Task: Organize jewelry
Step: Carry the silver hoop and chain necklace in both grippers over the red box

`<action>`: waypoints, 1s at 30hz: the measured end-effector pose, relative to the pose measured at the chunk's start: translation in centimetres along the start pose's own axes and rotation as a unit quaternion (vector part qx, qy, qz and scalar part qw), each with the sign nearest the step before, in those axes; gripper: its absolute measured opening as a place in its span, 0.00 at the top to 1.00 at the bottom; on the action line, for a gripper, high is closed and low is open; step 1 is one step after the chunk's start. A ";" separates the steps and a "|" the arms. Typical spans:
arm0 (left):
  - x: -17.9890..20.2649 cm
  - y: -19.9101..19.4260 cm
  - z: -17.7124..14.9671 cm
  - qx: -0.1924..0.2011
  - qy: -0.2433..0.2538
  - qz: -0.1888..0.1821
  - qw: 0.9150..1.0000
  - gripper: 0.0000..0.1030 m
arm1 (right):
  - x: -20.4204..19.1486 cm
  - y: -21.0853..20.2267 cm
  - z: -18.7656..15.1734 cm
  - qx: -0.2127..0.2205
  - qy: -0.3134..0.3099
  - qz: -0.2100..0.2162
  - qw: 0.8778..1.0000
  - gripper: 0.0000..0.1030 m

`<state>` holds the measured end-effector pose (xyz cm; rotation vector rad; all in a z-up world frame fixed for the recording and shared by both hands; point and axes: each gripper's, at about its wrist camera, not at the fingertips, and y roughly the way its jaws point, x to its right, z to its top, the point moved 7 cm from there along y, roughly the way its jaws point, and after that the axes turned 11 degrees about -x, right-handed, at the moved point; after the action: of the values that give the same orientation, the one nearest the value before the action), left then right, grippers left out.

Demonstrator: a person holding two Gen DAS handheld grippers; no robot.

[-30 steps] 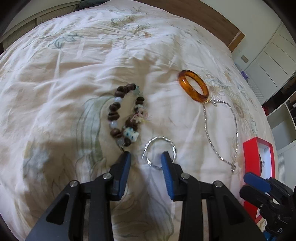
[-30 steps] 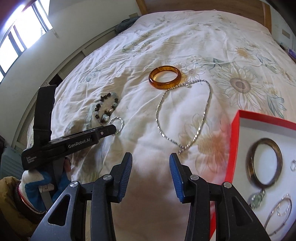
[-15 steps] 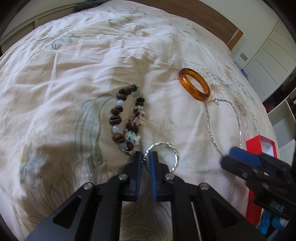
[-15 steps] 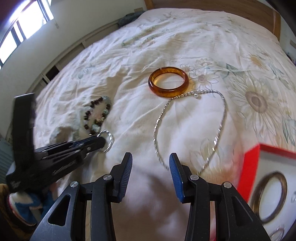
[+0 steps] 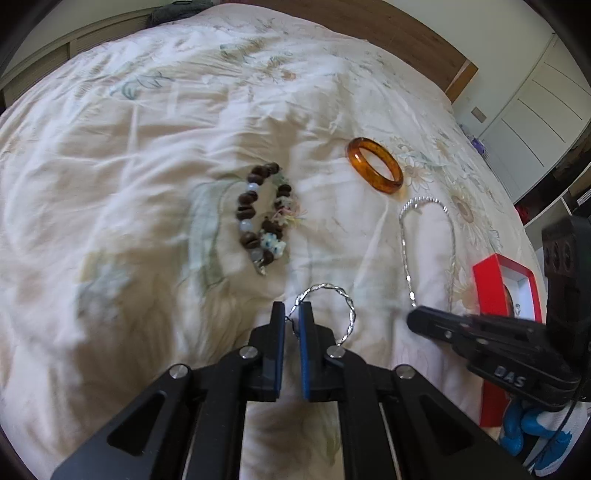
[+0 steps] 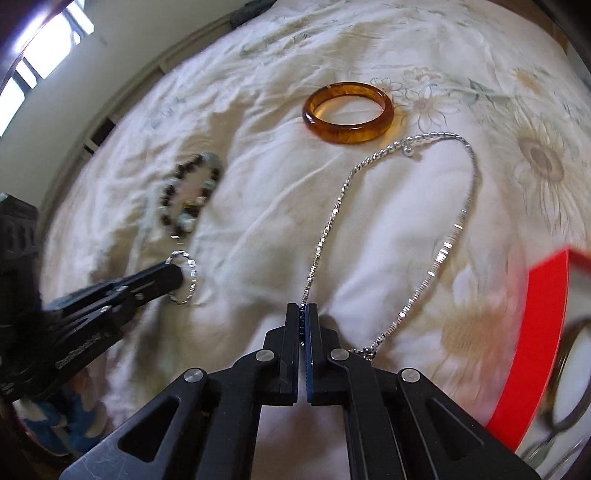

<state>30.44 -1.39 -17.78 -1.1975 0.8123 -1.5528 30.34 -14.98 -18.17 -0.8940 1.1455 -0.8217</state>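
My left gripper [image 5: 291, 312] is shut on the near-left edge of a twisted silver ring bracelet [image 5: 349, 308], which also shows in the right wrist view [image 6: 190, 275]. My right gripper [image 6: 303, 314] is shut on the near part of a silver chain necklace [image 6: 458, 225] lying on the bed; the necklace also shows in the left wrist view [image 5: 404, 236]. An amber bangle [image 6: 347, 110] lies beyond the necklace. A brown bead bracelet [image 5: 262, 221] lies left of it. A red jewelry box [image 6: 543, 332] stands at the right.
Everything lies on a wrinkled white floral bedspread [image 5: 147, 166]. The box holds a dark bangle [image 6: 572, 369] and smaller pieces. A wooden headboard [image 5: 406, 29] runs along the far side, with white cabinets [image 5: 535, 110] at the right.
My right gripper moved forward and shut on the necklace chain. My left gripper, shut since half a second ago, still holds the silver ring bracelet, now further from the bead bracelet.
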 end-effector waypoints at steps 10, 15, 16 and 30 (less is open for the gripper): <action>0.0 -6.1 -1.9 0.033 0.001 -0.001 0.999 0.94 | -3.6 -6.8 -4.9 0.055 0.022 0.088 0.994 0.97; 0.2 -9.5 -3.4 0.053 0.003 -0.004 0.999 0.94 | -6.2 -10.7 -7.1 0.083 0.013 0.103 0.991 0.97; 0.3 -10.2 -3.7 0.057 0.003 -0.006 0.998 0.94 | -6.6 -11.4 -7.5 0.088 0.012 0.107 0.990 0.97; 2.3 -18.8 -8.4 0.115 0.031 -0.007 0.993 0.94 | -10.1 -19.7 -14.6 0.167 -0.008 0.107 0.980 0.97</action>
<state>16.78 1.61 -2.48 -0.9933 0.6459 -1.6518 12.24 -16.56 1.19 -0.4890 1.0289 -0.7979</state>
